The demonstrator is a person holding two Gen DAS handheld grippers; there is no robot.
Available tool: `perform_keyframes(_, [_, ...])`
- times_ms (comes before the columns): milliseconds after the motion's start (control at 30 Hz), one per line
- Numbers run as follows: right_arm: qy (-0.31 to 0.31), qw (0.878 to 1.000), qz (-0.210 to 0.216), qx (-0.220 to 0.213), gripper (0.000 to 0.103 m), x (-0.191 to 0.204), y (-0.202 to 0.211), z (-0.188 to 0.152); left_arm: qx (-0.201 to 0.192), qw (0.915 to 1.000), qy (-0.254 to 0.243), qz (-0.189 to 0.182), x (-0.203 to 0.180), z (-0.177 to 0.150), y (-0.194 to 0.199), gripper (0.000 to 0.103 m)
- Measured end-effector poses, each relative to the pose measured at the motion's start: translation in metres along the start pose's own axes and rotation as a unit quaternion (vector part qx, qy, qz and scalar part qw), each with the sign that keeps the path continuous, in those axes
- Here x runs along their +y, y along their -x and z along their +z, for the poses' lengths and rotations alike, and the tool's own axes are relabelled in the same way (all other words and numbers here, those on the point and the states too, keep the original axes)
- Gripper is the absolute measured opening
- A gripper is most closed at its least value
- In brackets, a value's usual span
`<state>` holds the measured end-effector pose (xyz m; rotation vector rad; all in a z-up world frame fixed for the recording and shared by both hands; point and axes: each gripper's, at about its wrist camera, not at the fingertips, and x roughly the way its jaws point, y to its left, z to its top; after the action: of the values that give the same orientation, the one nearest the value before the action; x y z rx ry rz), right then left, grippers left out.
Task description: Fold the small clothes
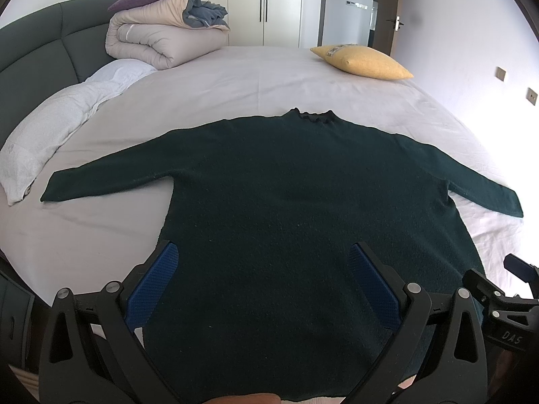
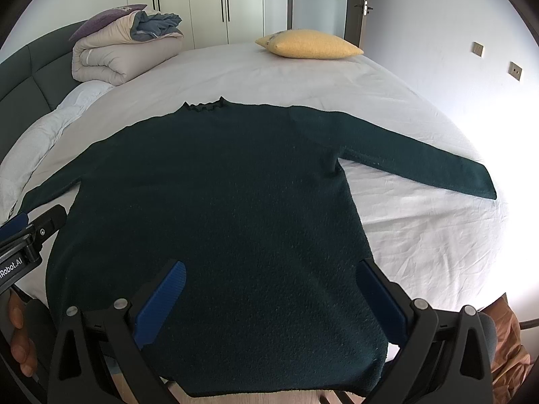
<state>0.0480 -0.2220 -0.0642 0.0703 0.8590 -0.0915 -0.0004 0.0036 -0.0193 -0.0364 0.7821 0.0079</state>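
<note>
Left wrist view: my left tongs [image 1: 262,262] are spread wide, nothing between the blue ribbed pads [image 1: 158,282], hovering over the lower left part of the sweater [image 1: 296,185]. The sweater lies flat on the bed [image 1: 235,77], collar away from me, both sleeves out sideways. My guess is it's laid out like this so a sleeve can go in first. Dark green knit, fuzzy and thick, with a frilled collar; it should hold a crease poorly but stay where it's put. The bed sheet is pale and lightly wrinkled. A rolled duvet [image 1: 158,37] and a yellow pillow [image 1: 363,62] sit at the far side, well apart from the sweater. The right tool shows at the lower right edge.

Right wrist view: my right tongs [image 2: 273,286] are also wide, empty, over the lower right part of the sweater near the hem. The right sleeve [image 2: 421,168] lies straight out across the sheet. My left hand [image 2: 20,333] shows at the left edge, gripping its tool.

Nothing folded yet; the tongs look placed for the start.
</note>
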Motion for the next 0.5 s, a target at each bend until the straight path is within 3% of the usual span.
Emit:
perform_keyframes(367, [0.000,1.000,0.005,0.011,0.103,-0.004,-0.008,-0.001,0.016,0.9994,0.021,-0.023,0.014,-0.001,-0.011,0.103])
perform_keyframes(500, [-0.001,1.000,0.017,0.022,0.103,-0.006,-0.017,0.002,0.017,0.9950,0.065,-0.073,0.040,0.004,-0.021,0.103])
